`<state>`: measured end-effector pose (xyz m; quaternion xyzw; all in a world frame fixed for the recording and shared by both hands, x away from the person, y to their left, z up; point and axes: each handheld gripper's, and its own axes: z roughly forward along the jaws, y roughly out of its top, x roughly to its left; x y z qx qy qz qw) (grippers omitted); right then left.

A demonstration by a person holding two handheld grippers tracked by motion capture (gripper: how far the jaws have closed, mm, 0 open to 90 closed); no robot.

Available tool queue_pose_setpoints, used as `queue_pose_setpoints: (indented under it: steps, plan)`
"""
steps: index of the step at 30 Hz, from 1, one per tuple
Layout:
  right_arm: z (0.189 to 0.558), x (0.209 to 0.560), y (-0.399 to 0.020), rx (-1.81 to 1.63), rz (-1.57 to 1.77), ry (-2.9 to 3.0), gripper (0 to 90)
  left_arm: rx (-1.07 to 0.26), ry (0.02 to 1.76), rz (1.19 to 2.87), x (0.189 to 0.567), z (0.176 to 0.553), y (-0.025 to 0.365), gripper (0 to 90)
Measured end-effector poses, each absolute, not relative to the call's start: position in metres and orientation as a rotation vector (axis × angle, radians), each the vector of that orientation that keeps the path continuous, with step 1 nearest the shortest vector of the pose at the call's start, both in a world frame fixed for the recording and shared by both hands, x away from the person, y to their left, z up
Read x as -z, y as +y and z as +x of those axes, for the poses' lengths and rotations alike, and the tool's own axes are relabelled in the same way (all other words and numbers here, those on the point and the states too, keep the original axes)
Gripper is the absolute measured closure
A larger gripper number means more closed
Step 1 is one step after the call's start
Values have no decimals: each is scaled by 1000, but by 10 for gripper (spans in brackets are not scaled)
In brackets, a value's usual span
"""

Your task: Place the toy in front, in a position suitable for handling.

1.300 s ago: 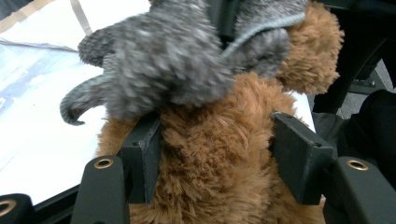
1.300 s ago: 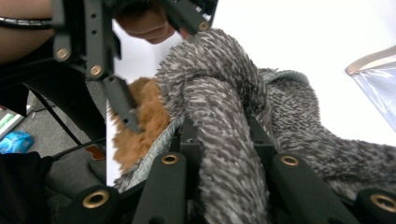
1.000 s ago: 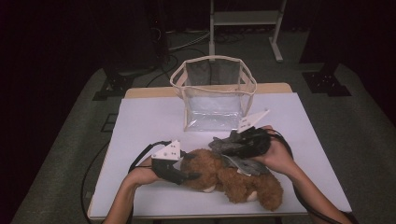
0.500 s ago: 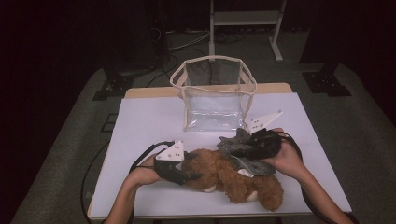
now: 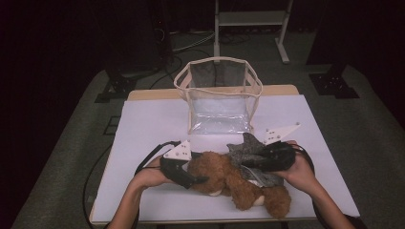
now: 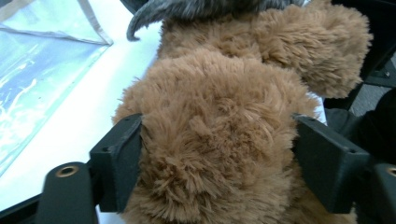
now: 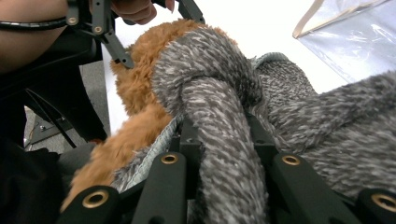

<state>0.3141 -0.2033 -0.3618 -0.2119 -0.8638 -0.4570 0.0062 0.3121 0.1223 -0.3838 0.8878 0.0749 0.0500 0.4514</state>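
A brown plush bear (image 5: 224, 176) lies on the white table (image 5: 153, 124) near its front edge, with a grey knitted scarf (image 5: 246, 148) around its neck. My left gripper (image 5: 200, 179) straddles the bear's head (image 6: 215, 140). Its jaws have just been opening, and the fur still brushes both pads (image 6: 119, 163). From the right, my right gripper (image 5: 246, 164) is shut on a thick fold of the grey scarf (image 7: 219, 140), just past the scarf's knot. The bear's legs point to the front right.
A clear plastic bag with beige trim (image 5: 219, 102) stands upright and open-topped at the back middle of the table. Black cables trail off the left side of the table (image 5: 143, 162). Beyond the table the floor is dark, with a metal stand (image 5: 248, 19) on it.
The left gripper's jaws have widened around the bear's head. The right gripper has shifted slightly to the right and lower, keeping its hold on the scarf.
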Motion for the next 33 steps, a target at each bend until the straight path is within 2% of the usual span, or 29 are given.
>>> queue_pose_setpoints:
  steps: [7, 14, 22, 26, 33]
  plan:
    - [308, 354, -227, 1468, -728, -2720, 736, -126, 147, 2205, 385, 311, 123, 264]
    - [317, 358, -214, 1456, -731, -2710, 737, -131, 148, 2216, 385, 311, 127, 260]
    - [304, 375, -221, 1504, -731, -2622, 741, -100, 184, 2199, 380, 314, 125, 104]
    - [292, 379, -227, 1532, -720, -2606, 742, -28, 209, 2168, 382, 320, 119, 84]
    - [291, 379, -228, 1522, -703, -2622, 742, 77, 268, 2198, 398, 331, 96, 8]
